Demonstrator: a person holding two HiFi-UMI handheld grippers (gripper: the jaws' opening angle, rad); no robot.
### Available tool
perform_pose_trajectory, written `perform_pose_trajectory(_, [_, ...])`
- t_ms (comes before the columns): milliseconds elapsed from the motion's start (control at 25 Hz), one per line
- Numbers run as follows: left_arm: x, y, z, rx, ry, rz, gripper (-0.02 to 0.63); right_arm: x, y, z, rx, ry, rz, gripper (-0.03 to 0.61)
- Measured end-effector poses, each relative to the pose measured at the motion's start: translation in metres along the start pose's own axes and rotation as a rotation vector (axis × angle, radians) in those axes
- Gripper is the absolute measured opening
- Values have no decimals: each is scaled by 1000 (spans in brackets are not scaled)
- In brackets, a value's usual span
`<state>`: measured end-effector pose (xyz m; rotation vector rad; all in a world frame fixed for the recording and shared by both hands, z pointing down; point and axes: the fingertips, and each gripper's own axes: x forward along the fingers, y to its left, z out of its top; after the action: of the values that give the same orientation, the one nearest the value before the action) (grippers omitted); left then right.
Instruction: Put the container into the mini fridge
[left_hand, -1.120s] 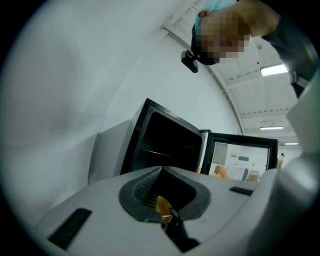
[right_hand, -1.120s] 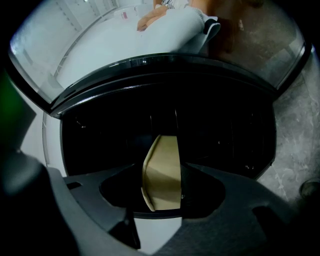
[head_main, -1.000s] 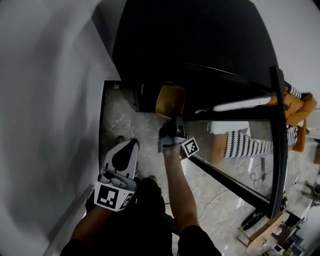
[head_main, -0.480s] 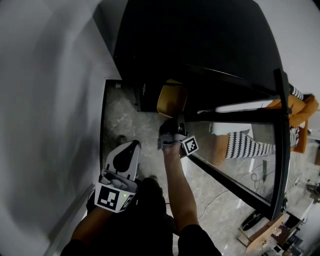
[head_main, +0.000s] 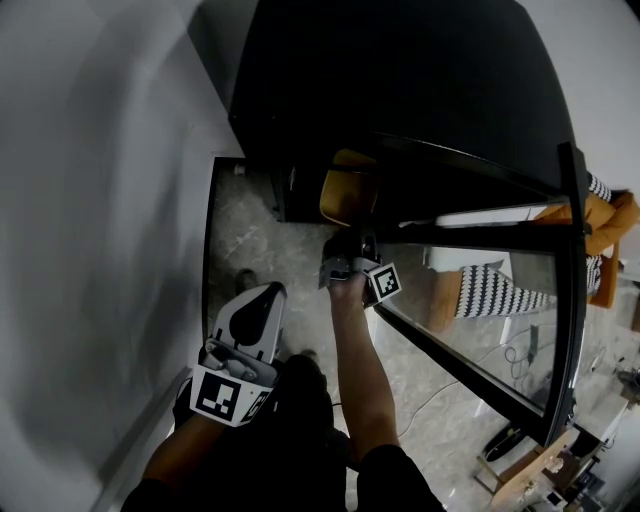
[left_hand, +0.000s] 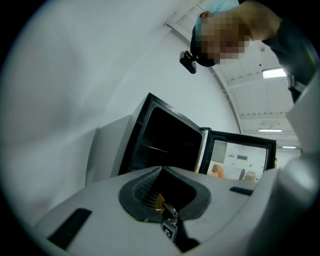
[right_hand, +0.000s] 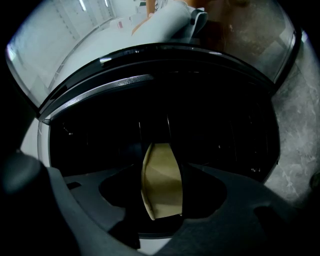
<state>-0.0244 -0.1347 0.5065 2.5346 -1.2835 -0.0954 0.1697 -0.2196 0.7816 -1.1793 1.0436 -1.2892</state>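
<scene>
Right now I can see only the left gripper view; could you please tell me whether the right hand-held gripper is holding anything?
Observer: Yes; the right gripper view shows the right hand-held gripper closed on a tan, rounded plastic container.
Operator: Thank you. Where is it relative to the fridge?
Observer: The head view shows it at the open front of the black mini fridge, just under the top edge.
Operator: And my left hand-held gripper?
Observer: It is well back from the fridge, over the marbled floor.
</scene>
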Motion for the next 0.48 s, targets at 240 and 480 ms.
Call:
perform_pose_trajectory(240, [2, 3, 1, -7, -2, -6, 6, 6, 0, 1, 0, -6, 0, 233])
perform_pose_trajectory(480, [2, 5, 2, -12, 2, -7, 6, 11, 1, 0, -3, -26, -7, 233])
